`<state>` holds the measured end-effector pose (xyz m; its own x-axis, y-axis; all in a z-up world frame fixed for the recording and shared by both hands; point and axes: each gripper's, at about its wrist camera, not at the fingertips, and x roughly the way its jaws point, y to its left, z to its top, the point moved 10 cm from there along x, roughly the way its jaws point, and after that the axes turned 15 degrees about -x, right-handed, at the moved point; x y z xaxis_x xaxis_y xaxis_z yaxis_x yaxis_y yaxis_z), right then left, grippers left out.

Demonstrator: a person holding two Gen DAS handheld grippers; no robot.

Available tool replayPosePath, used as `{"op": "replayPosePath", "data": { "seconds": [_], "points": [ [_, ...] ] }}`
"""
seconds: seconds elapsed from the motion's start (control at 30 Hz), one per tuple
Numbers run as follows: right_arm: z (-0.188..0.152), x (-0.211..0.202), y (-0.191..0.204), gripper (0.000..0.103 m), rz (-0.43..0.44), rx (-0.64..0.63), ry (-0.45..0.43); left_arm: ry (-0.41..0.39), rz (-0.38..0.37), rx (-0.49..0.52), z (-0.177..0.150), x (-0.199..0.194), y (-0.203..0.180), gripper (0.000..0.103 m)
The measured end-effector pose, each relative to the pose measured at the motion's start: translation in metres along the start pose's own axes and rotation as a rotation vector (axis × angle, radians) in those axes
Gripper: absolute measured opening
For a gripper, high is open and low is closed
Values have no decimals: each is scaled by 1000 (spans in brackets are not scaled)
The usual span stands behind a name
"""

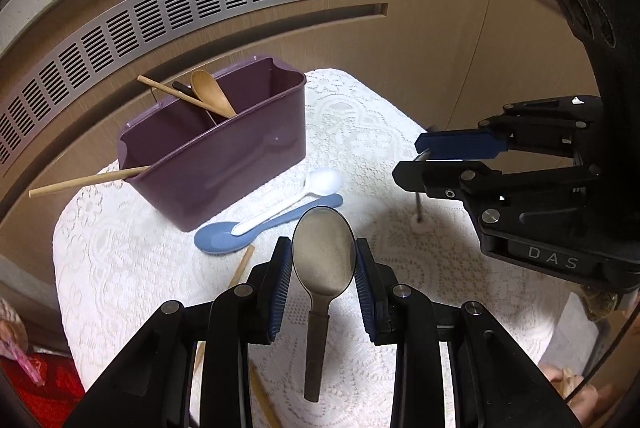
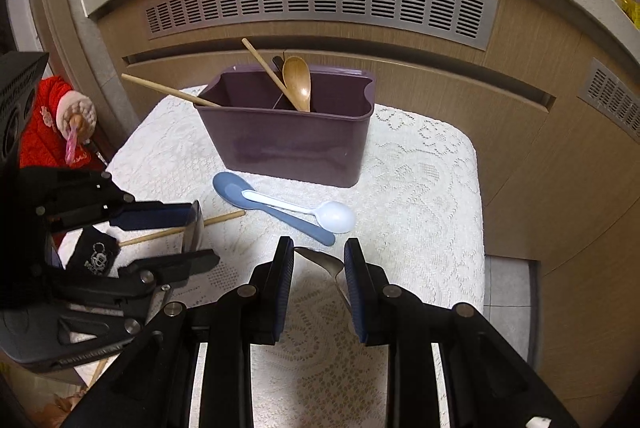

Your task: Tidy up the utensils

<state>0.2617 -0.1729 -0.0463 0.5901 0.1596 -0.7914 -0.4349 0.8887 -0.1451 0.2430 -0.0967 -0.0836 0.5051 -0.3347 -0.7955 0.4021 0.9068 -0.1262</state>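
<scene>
A: What could go wrong nearest the camera?

B: The left gripper (image 1: 323, 242) is narrowly open, its 2 pads pinching the rounded bowl of a metal spoon (image 1: 320, 276) with the handle hanging toward the near edge. Smooth curved metal gripped that way could swivel or slide out onto the lace cloth (image 2: 420, 188).

A: And the other tool?

B: The right gripper (image 2: 319, 248) is also nearly closed, on a second metal utensil (image 2: 334, 264). It is seen edge-on, so its type is unclear. Both grippers hang close together, and a careless swing could knock them.

A: Farther out?

B: A blue spoon (image 2: 228, 188) and a white spoon (image 2: 338, 216) lie crossed mid-cloth, with a loose chopstick (image 2: 224, 218) to their left. Behind stands the purple organizer (image 2: 288, 144), holding a wooden spoon (image 2: 298, 80) and a leaning chopstick (image 2: 160, 89). A drop into its left part might tip that chopstick out.
</scene>
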Motion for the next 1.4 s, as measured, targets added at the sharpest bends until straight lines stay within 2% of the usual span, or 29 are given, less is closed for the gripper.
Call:
{"op": "replayPosePath", "data": {
  "seconds": [0.3, 0.6, 0.63, 0.67, 0.93, 1.1, 1.17, 1.2, 1.23, 1.27, 1.33, 1.4],
  "points": [
    [4, -9, -1, 20, -19, 53, -35, -23, 16, -101, 8, -1, 2, 32],
    [-2, -12, -7, 19, -15, 123, -12, 26, 49, -154, 7, 3, 8, 32],
    [-3, -13, -8, 11, -16, 131, -13, 16, 52, -158, 9, 0, 9, 32],
    [-3, -14, -9, 9, -13, 142, -15, 5, 52, -162, 11, -4, 10, 32],
    [11, -57, -4, 6, -33, 105, -106, -90, 55, -146, 24, -52, 8, 30],
    [30, -96, -4, 6, -38, 71, -177, -186, 48, -133, 40, -95, 4, 30],
    [28, -99, -4, 7, -37, 46, -157, -212, 42, -138, 43, -109, 4, 30],
    [21, -94, 0, 7, -15, 9, -126, -218, 41, -138, 44, -112, 4, 30],
    [14, -86, 5, 14, 6, -26, -102, -224, 40, -135, 43, -116, 4, 30],
    [4, -77, 9, 29, 22, -58, -81, -228, 41, -129, 41, -118, 4, 30],
    [-25, -48, 16, 42, 30, -114, -20, -222, 42, -121, 36, -118, 3, 30],
    [-52, -13, 18, 42, 7, -155, 40, -201, 40, -115, 28, -113, 3, 30]
  ]
}}
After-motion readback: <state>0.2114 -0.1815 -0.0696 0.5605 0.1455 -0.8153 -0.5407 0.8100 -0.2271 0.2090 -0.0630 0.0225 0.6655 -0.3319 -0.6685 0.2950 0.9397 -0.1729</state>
